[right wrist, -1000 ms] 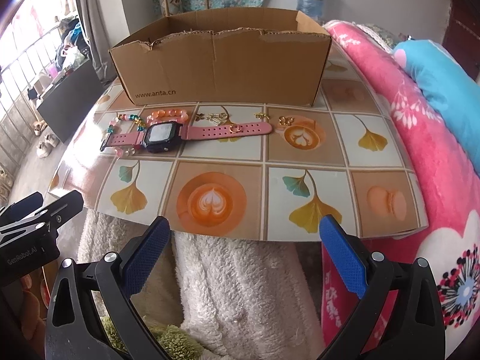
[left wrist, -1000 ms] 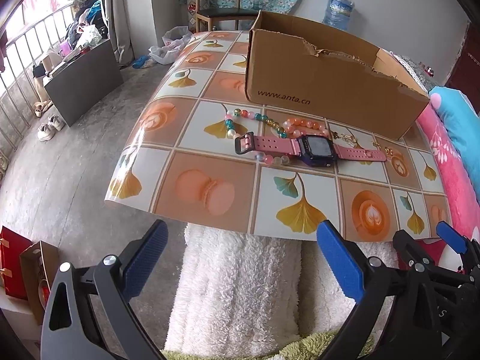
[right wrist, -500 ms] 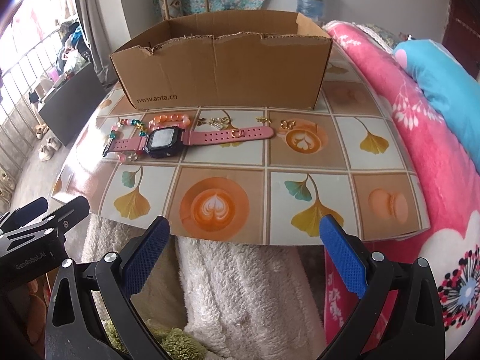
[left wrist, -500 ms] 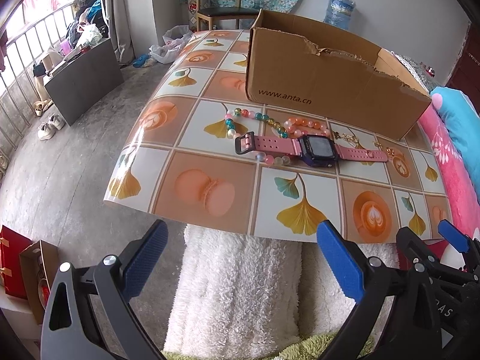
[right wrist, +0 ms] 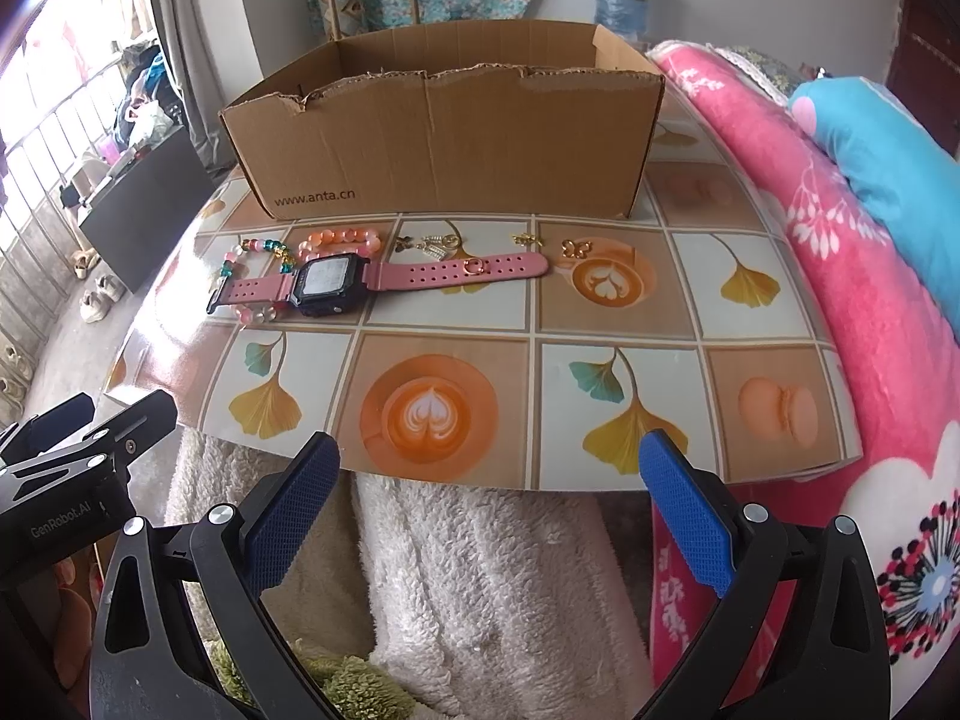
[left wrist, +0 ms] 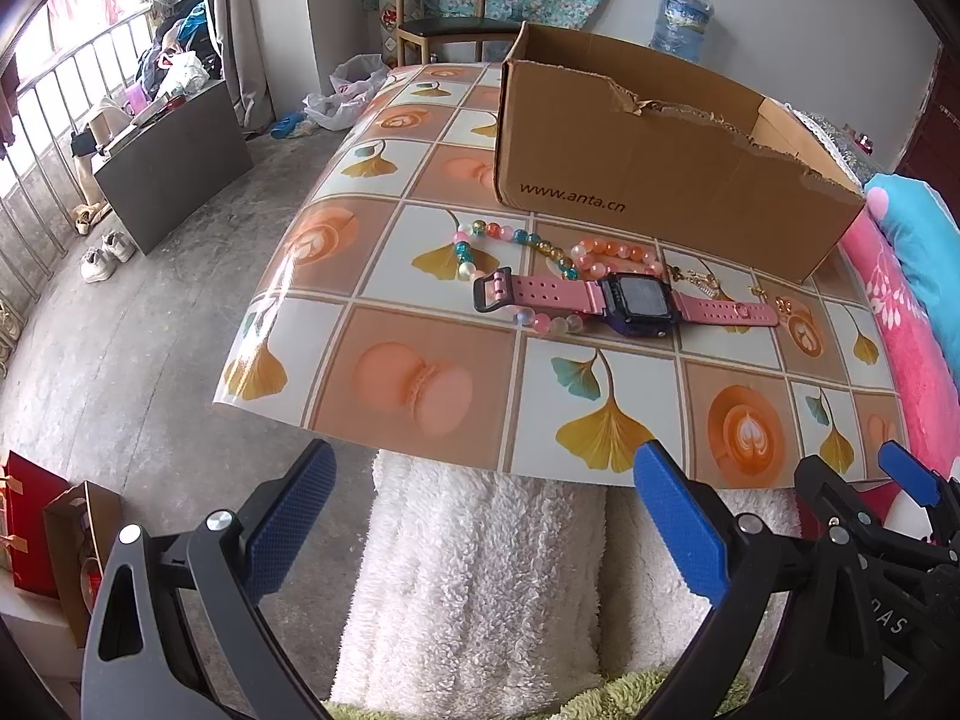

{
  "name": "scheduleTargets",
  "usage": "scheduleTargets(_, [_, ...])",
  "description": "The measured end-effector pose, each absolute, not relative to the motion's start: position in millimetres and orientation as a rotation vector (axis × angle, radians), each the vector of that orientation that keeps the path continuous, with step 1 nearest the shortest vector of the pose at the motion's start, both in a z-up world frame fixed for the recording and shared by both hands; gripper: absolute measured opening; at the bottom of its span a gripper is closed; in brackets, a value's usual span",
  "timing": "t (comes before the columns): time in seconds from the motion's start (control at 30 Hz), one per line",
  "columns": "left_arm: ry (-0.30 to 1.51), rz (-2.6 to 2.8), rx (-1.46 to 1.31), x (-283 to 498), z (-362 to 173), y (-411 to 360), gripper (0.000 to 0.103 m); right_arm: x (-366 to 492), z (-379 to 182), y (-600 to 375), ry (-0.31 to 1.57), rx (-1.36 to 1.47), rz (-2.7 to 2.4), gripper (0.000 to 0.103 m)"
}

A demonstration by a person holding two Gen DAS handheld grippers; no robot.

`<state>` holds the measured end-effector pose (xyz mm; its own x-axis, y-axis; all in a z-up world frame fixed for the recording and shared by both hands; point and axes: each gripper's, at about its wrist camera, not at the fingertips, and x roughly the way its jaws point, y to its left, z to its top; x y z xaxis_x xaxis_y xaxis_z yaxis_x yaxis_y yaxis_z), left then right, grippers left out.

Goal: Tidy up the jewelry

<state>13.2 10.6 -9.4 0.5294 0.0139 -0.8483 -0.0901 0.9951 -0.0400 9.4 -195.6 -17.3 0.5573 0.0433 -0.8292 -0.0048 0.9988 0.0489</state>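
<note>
Both grippers, left (left wrist: 480, 516) and right (right wrist: 489, 510), have edged nearer the watch (right wrist: 336, 285), jaws spread; nothing picked up yet.

Pink watch (right wrist: 327, 288) flat across bead bracelets (left wrist: 606, 253) — before open cardboard box (right wrist: 456, 132).

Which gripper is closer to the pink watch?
Probably the left, though it's close. The left gripper sits almost straight before the watch. The right gripper is off to the watch's right; both hover open, short of the table's edge.
</note>
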Motion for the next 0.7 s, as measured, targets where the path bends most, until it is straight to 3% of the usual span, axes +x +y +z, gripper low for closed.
scheduleTargets(0.7, [1.016, 0.063, -0.082, 15.9, -8.5, 12.0, 0.098, 14.5, -16.6, -197.7, 0.988, 0.041, 0.022, 0.096])
